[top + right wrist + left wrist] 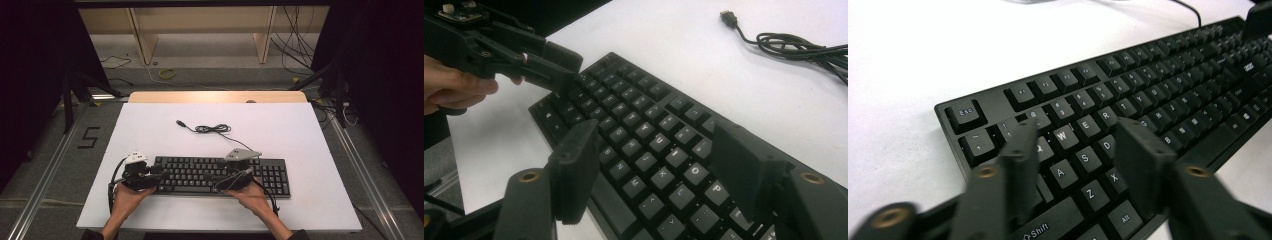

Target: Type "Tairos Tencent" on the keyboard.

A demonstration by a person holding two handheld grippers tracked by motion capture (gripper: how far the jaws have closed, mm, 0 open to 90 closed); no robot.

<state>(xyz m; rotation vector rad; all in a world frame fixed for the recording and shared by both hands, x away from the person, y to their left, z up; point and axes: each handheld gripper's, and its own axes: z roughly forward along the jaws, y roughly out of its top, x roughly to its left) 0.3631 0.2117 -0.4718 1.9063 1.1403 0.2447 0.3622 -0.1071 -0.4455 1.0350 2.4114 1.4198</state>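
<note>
Near the table's (150, 120) front edge the black keyboard (272, 175) lies flat, left gripper (159, 175) and right gripper (212, 177) hovering over its keys, fingers parted and holding nothing, so I'd guess it's barely begun, with the loose cable (212, 129) unplugged behind.

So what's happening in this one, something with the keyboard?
A person holds a gripper in each hand over a black keyboard on a white table. The left gripper hovers over the keyboard's left end, around the Q, W, A and S keys; the right gripper is over the middle keys. Both sets of jaws stand open with nothing between them. The keyboard's cable lies coiled behind it, its USB plug unconnected.
</note>
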